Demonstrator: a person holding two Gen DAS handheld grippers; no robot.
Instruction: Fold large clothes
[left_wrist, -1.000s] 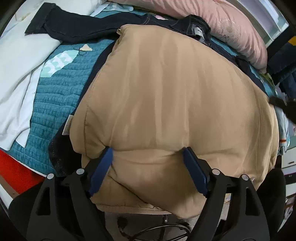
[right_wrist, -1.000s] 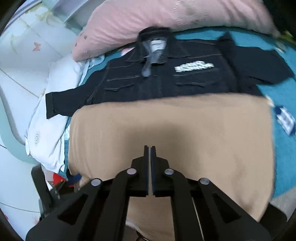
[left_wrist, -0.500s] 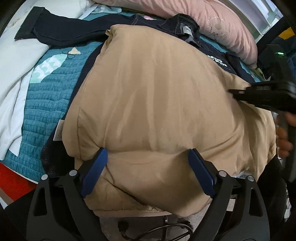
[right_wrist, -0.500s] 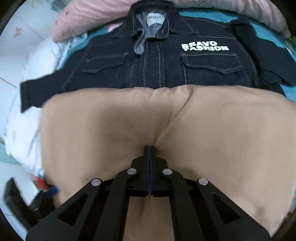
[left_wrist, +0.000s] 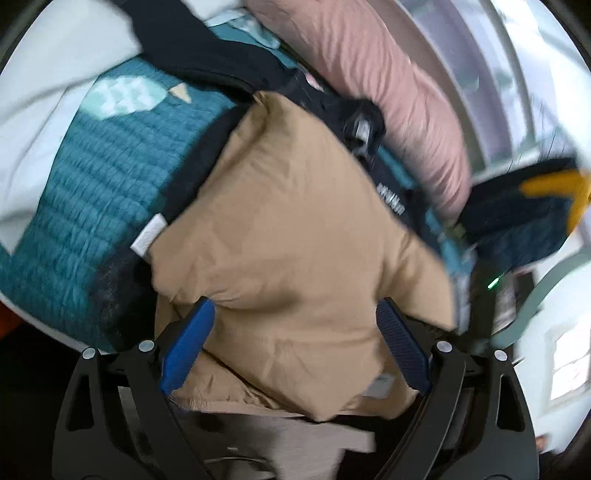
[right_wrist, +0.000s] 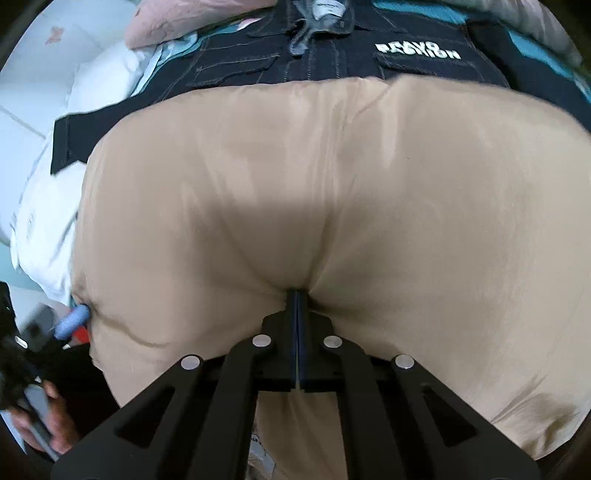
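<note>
A large tan garment (left_wrist: 291, 236) lies folded over on the bed; it fills the right wrist view (right_wrist: 332, 206). My left gripper (left_wrist: 295, 332) is open, its blue pads (left_wrist: 184, 343) on either side of the garment's near edge. My right gripper (right_wrist: 297, 299) is shut, its tips pressed into a crease of the tan cloth; whether cloth is pinched between them does not show. A dark denim jacket (right_wrist: 295, 55) with white lettering lies spread beneath and beyond the tan garment, also in the left wrist view (left_wrist: 207, 62).
A teal quilted blanket (left_wrist: 96, 170) covers the bed. A pink pillow (left_wrist: 388, 85) lies at the far side, white bedding (right_wrist: 48, 206) to the left. A dark blue and yellow item (left_wrist: 524, 214) sits at the right. The left gripper's pad (right_wrist: 72, 321) shows at the garment's left edge.
The left view has swung and tilted, and the tan garment now looks narrower there. The right gripper has pushed lower and closer into the tan cloth, staying shut.
</note>
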